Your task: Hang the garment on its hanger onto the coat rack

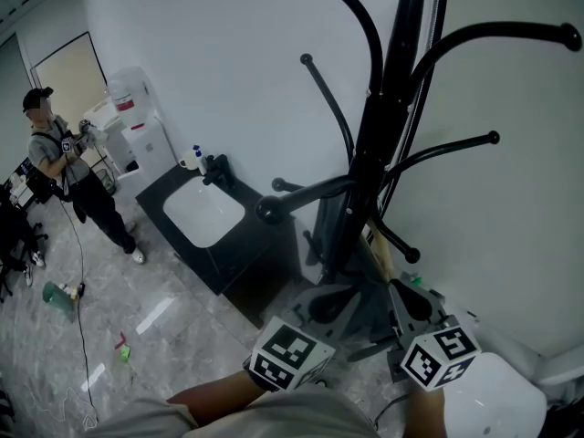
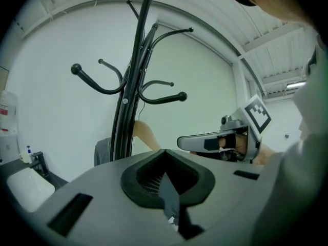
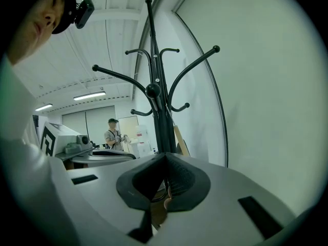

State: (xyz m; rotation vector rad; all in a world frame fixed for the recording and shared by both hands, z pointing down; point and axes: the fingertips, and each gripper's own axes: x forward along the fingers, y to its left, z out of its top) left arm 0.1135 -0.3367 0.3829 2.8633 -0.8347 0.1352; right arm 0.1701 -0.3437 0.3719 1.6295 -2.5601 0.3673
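Left tool (image 1: pixel 321 310) and right tool (image 1: pixel 412 310) sit low before the coat rack (image 1: pixel 385 108) in the head view, wooden hanger (image 1: pixel 380 254) by its pole; left gripper view: jaws pinched on a grey fold, seemingly the garment (image 2: pixel 170 196); right gripper view: jaws clamped on the hanger — no peg bears it, so hanging is yet to do.

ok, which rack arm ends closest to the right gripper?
The short low arm slanting down-right, knob just above the right gripper in the head view; others end higher or leftward.
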